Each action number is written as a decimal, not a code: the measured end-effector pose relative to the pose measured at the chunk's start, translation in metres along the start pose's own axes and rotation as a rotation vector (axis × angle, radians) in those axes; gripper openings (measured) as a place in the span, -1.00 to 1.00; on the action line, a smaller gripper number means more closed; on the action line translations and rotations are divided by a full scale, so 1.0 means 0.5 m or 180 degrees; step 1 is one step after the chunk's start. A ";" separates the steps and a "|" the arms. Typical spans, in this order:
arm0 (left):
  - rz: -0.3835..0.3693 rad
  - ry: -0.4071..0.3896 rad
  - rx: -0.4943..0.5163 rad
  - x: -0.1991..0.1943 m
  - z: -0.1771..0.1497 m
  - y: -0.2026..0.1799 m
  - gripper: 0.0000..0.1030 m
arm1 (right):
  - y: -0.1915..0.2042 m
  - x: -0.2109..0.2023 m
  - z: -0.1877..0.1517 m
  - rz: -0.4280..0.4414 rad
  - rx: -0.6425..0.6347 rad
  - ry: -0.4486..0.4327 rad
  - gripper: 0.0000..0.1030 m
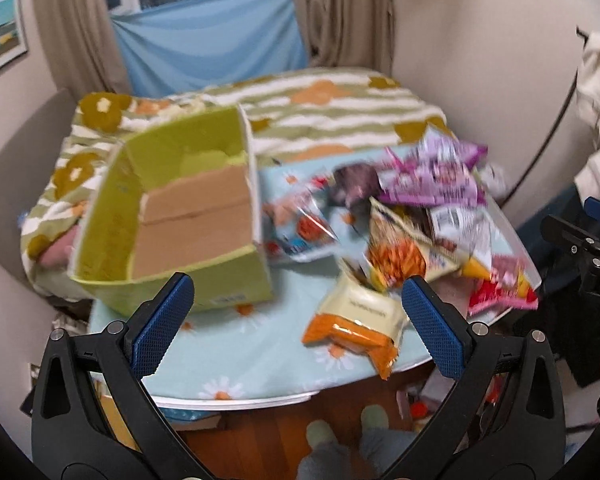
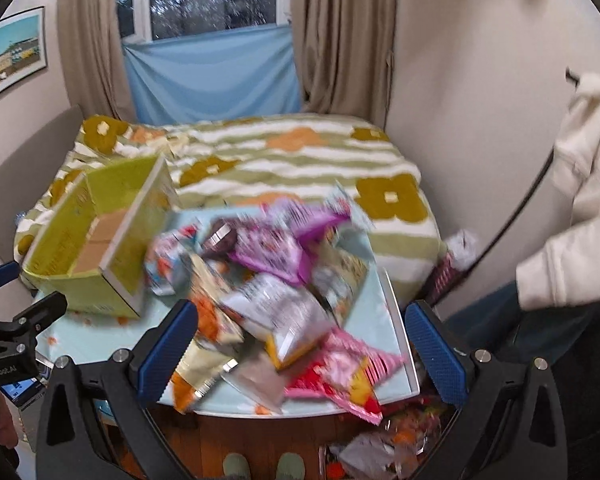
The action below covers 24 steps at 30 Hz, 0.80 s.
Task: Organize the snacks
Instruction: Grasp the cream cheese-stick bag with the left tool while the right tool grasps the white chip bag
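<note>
A desk (image 1: 260, 360) under a pale blue daisy cloth stands against a bed (image 2: 300, 152) with a green-striped flowered blanket; beyond are beige curtains (image 2: 340, 40) and a window. An open green cardboard box (image 1: 172, 216) sits at 10 o'clock on the desk, the heap of snack packets (image 2: 280, 280) at 2 o'clock. Packet print is too blurred to read. The left tongs (image 1: 298, 308) and right tongs (image 2: 302, 334) both gape wide, holding nothing.
</note>
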<state>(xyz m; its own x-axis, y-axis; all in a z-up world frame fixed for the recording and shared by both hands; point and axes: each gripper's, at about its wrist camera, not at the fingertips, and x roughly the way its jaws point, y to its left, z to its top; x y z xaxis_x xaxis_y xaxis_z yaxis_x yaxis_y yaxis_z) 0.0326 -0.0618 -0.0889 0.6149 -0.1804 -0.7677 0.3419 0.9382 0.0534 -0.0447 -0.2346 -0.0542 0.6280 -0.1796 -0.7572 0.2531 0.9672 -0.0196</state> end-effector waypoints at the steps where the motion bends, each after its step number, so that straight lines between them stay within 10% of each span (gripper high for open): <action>1: -0.0056 0.0054 0.0007 0.019 -0.007 -0.013 1.00 | -0.011 0.013 -0.008 0.0006 0.0015 0.0048 0.99; 24: -0.0528 -0.0122 0.1657 0.314 -0.039 -0.249 1.00 | -0.059 0.259 -0.024 0.1104 -0.0699 0.0540 0.99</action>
<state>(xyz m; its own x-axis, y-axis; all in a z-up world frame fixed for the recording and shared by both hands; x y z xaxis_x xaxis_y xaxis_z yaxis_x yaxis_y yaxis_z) 0.0729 -0.2013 -0.2285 0.5448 -0.3333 -0.7695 0.7372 0.6277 0.2500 0.0202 -0.2844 -0.1596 0.5139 0.1765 -0.8395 -0.1252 0.9836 0.1301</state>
